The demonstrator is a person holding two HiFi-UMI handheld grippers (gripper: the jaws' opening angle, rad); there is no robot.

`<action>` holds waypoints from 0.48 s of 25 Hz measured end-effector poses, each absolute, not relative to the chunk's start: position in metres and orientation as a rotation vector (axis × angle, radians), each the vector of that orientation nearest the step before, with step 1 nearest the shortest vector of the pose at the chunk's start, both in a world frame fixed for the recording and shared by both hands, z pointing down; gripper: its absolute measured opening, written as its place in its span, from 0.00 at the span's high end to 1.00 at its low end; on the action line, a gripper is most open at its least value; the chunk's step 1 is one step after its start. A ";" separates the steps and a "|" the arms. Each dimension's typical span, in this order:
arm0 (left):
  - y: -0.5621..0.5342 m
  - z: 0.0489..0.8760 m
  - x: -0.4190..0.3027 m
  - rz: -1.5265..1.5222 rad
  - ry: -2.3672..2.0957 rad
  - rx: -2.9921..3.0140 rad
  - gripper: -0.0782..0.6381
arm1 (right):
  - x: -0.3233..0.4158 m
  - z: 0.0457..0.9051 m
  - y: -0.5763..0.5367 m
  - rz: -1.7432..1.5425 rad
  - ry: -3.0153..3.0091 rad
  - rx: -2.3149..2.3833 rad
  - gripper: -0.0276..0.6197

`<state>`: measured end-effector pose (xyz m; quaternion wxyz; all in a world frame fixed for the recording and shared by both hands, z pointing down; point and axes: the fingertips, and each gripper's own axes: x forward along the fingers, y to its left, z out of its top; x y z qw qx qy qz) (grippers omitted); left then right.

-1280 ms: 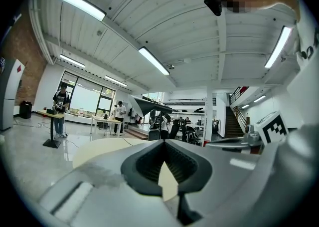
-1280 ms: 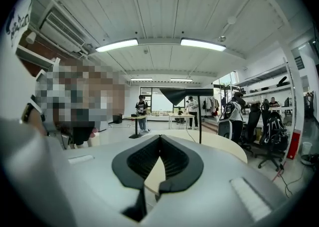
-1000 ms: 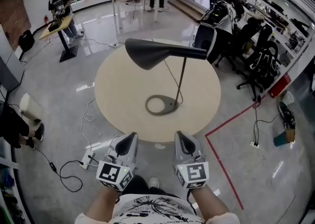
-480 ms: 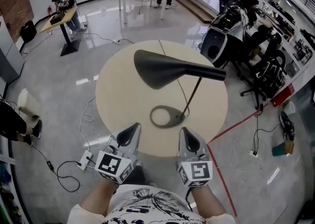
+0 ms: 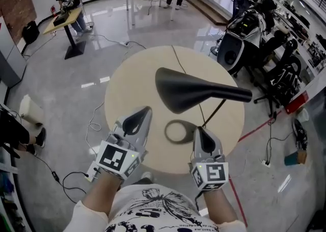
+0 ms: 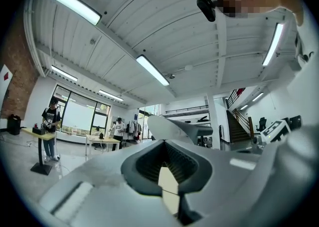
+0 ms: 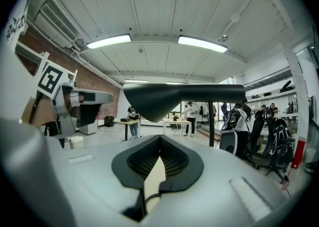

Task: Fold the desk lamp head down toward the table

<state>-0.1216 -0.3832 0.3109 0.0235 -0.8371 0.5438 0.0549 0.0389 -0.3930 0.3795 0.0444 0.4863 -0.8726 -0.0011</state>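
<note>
left gripper (image 5: 146,109) and right gripper (image 5: 201,130), both closed and empty, hover at the table's (image 5: 132,80) near edge. lamp head (image 5: 188,91) sits raised over it; best press its top down gently.

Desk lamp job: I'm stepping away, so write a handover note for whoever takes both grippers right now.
Left gripper: shut, empty, over the near edge of the table.
Right gripper: shut, empty, close to the lamp base.
Lamp base sits on the table; lamp head roughly level atop the stem, untouched.
Done: nothing.
Left: take the lamp head and fold it down toward the table.
</note>
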 end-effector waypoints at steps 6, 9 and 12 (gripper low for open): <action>-0.400 0.252 -0.128 0.258 1.566 -2.515 0.89 | 0.026 0.381 -0.405 -0.024 -2.646 1.476 0.94; -0.408 0.236 -0.127 0.248 1.528 -2.505 0.89 | 0.023 0.381 -0.407 -0.026 -2.637 1.466 0.94; -0.416 0.226 -0.121 0.239 1.512 -2.492 0.89 | 0.024 0.384 -0.407 -0.024 -2.630 1.455 0.94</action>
